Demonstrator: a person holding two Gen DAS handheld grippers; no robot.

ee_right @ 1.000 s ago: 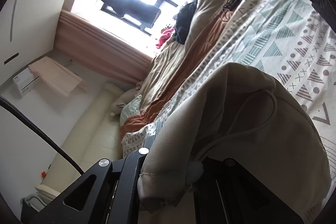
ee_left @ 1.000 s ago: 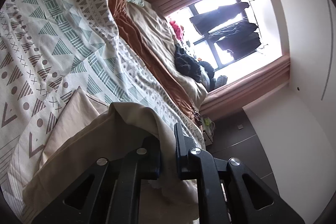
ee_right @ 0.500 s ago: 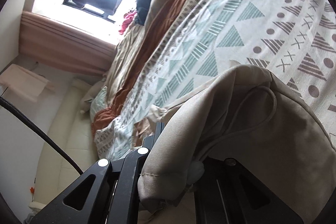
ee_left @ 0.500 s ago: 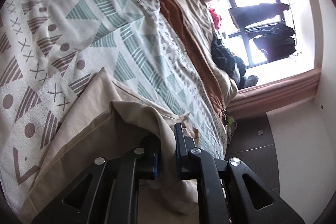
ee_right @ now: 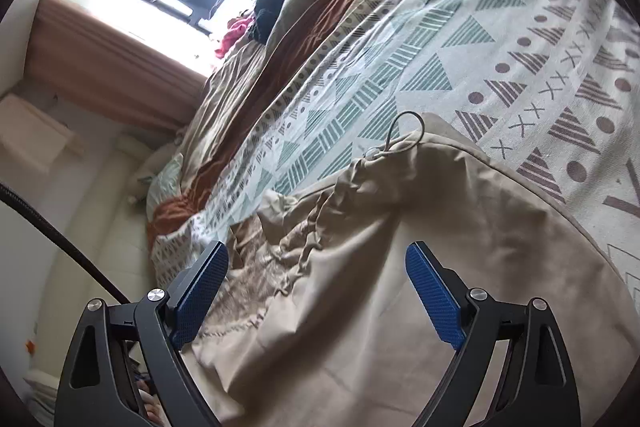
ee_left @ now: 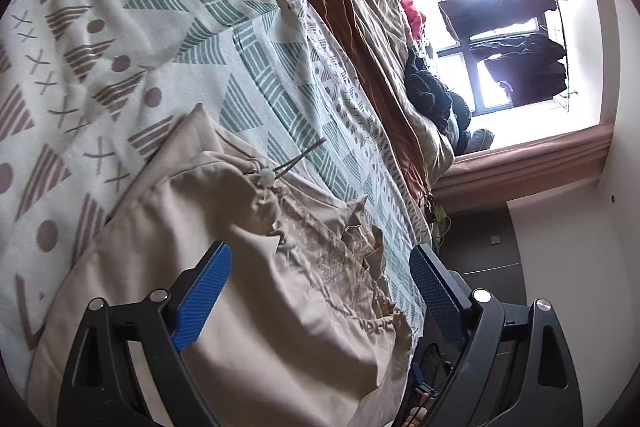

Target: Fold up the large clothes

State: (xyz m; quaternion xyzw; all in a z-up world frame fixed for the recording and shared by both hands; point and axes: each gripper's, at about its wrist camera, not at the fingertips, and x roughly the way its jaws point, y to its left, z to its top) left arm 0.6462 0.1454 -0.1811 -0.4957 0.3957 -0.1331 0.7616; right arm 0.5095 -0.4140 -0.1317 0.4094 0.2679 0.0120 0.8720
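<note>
A beige garment [ee_left: 224, 267] with a gathered drawstring hem lies folded over on the patterned bedspread [ee_left: 120, 27]. Its cord and white toggle [ee_left: 267, 178] stick out at the fold. My left gripper [ee_left: 320, 267] hovers just above the cloth, jaws opening wide, blue pads clear of the fabric. In the right wrist view the same beige garment [ee_right: 420, 247] spreads below my right gripper [ee_right: 318, 265], whose jaws are also opening with nothing pinched; a cord loop [ee_right: 408, 131] pokes out at the far edge.
A rumpled tan and rust duvet [ee_left: 360, 39] runs along the bed's far side, with dark clothes [ee_left: 432, 95] and a red item [ee_left: 414, 15] heaped by the bright window [ee_left: 500, 39]. A cream sofa [ee_right: 100, 227] stands beside the bed. A black cable [ee_right: 52, 231] crosses at left.
Both grippers were shut on the beige fabric and have let go, jaws now wide. The left hand sank toward the bed first; the garment now lies flat on the bedspread.
</note>
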